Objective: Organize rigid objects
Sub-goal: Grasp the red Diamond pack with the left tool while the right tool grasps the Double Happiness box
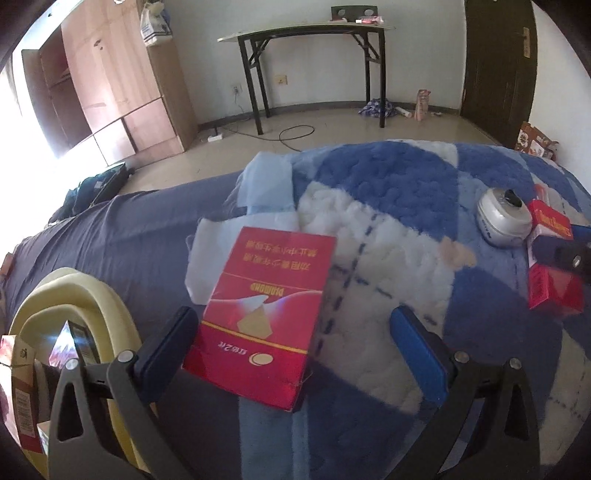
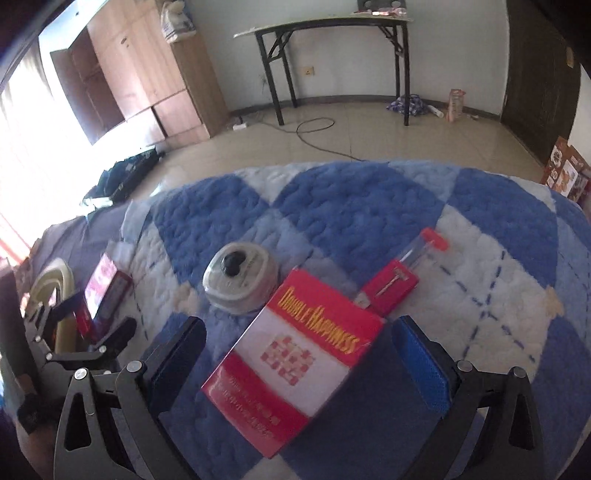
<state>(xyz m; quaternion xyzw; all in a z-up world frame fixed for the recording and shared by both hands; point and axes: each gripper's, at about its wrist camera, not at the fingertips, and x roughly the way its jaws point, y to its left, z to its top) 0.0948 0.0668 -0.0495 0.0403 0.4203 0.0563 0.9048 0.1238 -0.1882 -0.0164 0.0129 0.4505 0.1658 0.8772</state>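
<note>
A red Diamond carton (image 1: 264,314) lies on the blue and white quilt (image 1: 388,192) between the spread fingers of my left gripper (image 1: 295,350), which is open. A red and white Double Happiness carton (image 2: 295,365) lies between the fingers of my right gripper (image 2: 299,365), also open. A round silver tin (image 2: 240,282) sits just beyond it, and a small red box (image 2: 389,290) with a clear red-capped tube (image 2: 424,247) lies to the right. A cream basket (image 1: 81,332) with boxes inside stands at my left.
The bed's far edge drops to a tiled floor. A black folding table (image 1: 314,33) stands against the far wall, a wooden wardrobe (image 1: 110,85) at the left. A dark bag (image 2: 122,177) lies on the floor by the bed.
</note>
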